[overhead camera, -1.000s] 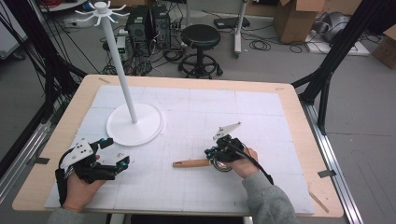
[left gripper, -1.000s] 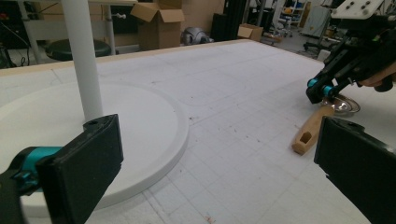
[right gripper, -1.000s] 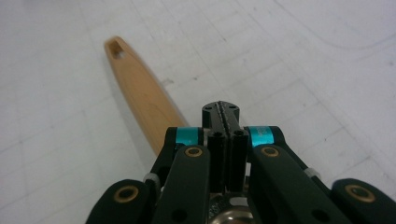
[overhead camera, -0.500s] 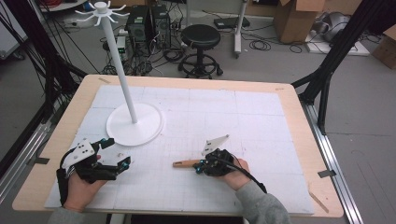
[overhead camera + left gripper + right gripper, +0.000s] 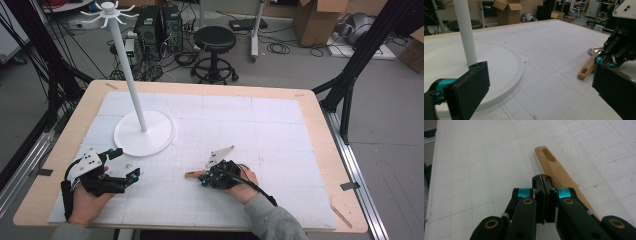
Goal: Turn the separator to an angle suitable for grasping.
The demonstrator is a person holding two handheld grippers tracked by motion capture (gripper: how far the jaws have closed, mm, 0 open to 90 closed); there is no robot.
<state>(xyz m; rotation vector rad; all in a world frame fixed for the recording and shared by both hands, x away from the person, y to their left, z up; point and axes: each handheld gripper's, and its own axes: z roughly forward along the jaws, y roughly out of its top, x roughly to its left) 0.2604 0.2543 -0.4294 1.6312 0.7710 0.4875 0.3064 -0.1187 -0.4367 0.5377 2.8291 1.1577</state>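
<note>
A wooden handle (image 5: 194, 174) (image 5: 556, 170) lies on the white mat, its slotted end pointing left. In the left gripper view, where the handle (image 5: 587, 68) also shows, a bit of a shiny metal bowl (image 5: 595, 50) lies at its far end. My right gripper (image 5: 204, 180) (image 5: 542, 178) hovers low over the handle, jaws shut together with nothing between them; the handle passes beside and under them. My left gripper (image 5: 126, 163) (image 5: 540, 92) rests at the front left, wide open and empty. A white hook stand (image 5: 145, 134) rises behind it.
The stand's round base (image 5: 499, 75) and pole (image 5: 465, 32) sit just ahead of my left gripper. The wooden table edge (image 5: 45, 200) borders the mat. A stool (image 5: 215, 40), boxes and cables are on the floor beyond the table.
My right gripper has slid left and a little toward the front edge, along the wooden handle toward its slotted end. The left gripper has stayed put.
</note>
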